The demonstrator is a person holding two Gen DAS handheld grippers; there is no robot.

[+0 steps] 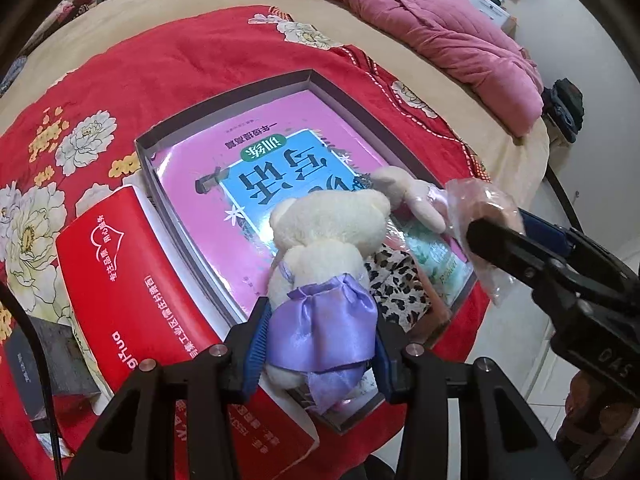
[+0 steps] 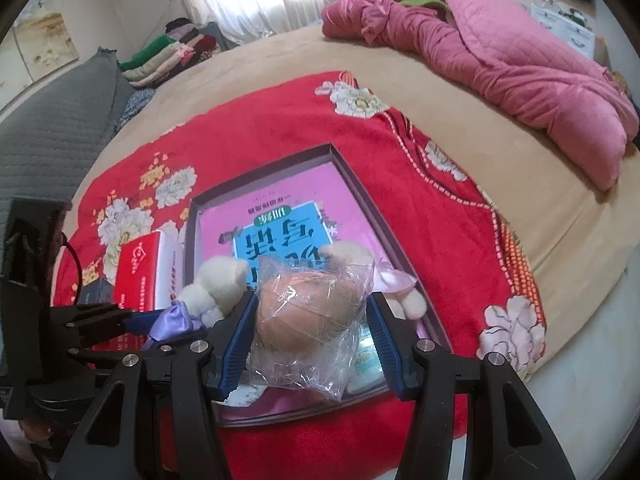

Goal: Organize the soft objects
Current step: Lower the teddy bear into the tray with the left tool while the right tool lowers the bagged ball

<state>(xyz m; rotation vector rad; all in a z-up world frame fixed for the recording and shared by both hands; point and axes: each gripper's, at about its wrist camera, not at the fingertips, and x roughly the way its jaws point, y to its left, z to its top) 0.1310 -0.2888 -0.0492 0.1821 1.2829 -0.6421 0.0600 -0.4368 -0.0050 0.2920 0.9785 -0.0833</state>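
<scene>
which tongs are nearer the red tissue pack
Left. The left tongs, shut on the plush bear, sit beside the red tissue pack; the right tongs are farther off, across the box.

Plush toy (image 1: 332, 224), fuzzy cream cloth, its dress (image 1: 324, 324) shiny lilac satin; bag (image 2: 316, 320) at three o'clock, crinkled clear plastic; book (image 1: 224, 184) glossy paper; blanket (image 1: 168, 64) red matt fleece.
</scene>
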